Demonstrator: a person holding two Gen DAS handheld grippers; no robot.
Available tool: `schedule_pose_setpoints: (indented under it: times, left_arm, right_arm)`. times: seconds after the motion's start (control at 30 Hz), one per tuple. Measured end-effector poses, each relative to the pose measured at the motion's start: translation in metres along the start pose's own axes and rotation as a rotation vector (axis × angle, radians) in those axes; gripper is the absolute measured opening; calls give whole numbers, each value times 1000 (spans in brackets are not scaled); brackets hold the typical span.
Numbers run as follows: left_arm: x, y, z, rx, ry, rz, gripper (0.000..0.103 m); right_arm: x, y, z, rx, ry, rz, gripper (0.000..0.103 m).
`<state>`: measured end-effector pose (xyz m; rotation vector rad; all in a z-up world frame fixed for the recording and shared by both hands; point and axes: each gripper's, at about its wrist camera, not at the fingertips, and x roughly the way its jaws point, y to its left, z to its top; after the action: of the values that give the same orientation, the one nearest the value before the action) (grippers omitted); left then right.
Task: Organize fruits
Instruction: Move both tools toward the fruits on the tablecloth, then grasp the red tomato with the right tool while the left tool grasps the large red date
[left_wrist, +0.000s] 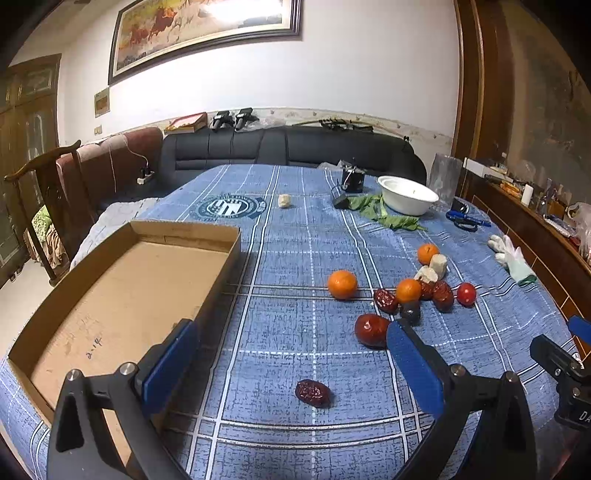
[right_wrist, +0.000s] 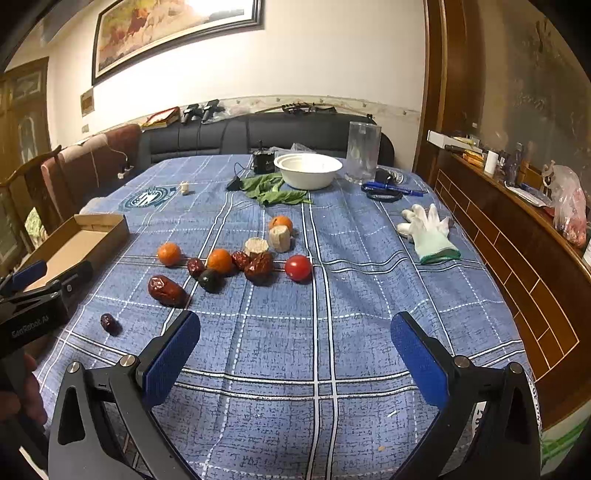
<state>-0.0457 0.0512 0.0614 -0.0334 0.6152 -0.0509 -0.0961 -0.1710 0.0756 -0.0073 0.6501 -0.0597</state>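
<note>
So I have a table under a blue checked cloth (right_wrist: 332, 332) filling both wrist views, its near edge cut off below my grippers. On its left side sits an open cardboard box (left_wrist: 122, 295), with nothing in it that I can see; the left finger of my left gripper (left_wrist: 291, 354) covers part of its near wall, and in the right wrist view only its far corner shows. My left gripper's jaws stand wide apart, holding nothing, over a small dark date (left_wrist: 312, 393) lying alone on the cloth. My right gripper (right_wrist: 295, 350) is likewise spread and holding nothing, above bare cloth.

Further back I see a white bowl (right_wrist: 308, 170) with green leaves (right_wrist: 277, 192) just beside it, and a white glove (right_wrist: 428, 229) to the right.

The fruit lies in a loose cluster mid-table, well apart from the box: three oranges (right_wrist: 169, 254) (right_wrist: 219, 260) (right_wrist: 280, 222), the far one partly hidden behind a pale cut chunk (right_wrist: 279, 239); a red tomato (right_wrist: 298, 267); a large red date (right_wrist: 166, 290) nearest me; several wrinkled dates (right_wrist: 258, 267) touching each other, which I cannot count surely. A dark roundish fruit (right_wrist: 209, 278) sits against the middle orange; I cannot tell what it is. In the left wrist view my right finger clips the big date's edge.
</note>
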Motion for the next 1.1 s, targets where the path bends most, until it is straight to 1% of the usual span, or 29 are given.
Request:
schedule_pose_setpoints:
  times: [0.13,0.23,0.33,0.47,0.53,0.67,0.73,0.8,0.83,0.87,0.9,0.93,0.97,1.0,1.03,1.07,1.1]
  left_arm:
    - [9,-3,-1,3,32,-2,103]
    - [17,-8,0,14,73,-5,103]
    - [30,-18,3,34,141,-21,103]
    - [54,-38,6,93,275,-29,103]
    - [61,-48,9,115,306,-35,103]
    - [79,-57,15,82,378,-70,103]
    - [87,-61,14,83,414,-72,102]
    - [92,-65,12,87,433,-69,101]
    - [94,-66,10,90,440,-67,98]
    - [95,-67,9,91,444,-63,91]
    - [97,-67,8,89,451,-64,87]
    - [100,-66,7,85,459,-64,77]
    - [101,-66,6,86,461,-60,74]
    - [101,-68,7,98,444,-54,70]
    - [101,-68,7,108,440,-48,63]
    - [99,-68,7,113,436,-44,54]
    - [100,-66,10,105,436,-51,53]
  right_arm:
    - [5,-2,0,-6,16,2,103]
    - [10,-3,0,-14,31,12,103]
    - [15,-4,3,-25,46,24,103]
    - [24,-8,5,-35,71,32,103]
    - [27,-11,5,-34,79,35,103]
    - [33,-17,3,-22,93,51,103]
    - [35,-20,2,-17,98,55,103]
    - [38,-22,2,-15,103,61,103]
    - [39,-24,2,-15,105,65,103]
    - [41,-25,3,-17,106,67,103]
    - [43,-25,5,-19,107,71,103]
    - [45,-26,6,-23,109,74,103]
    - [48,-26,8,-28,111,81,103]
    - [50,-26,9,-33,114,88,103]
    - [54,-26,12,-36,121,99,103]
    - [59,-26,15,-34,132,118,103]
    - [64,-27,18,-30,142,139,103]
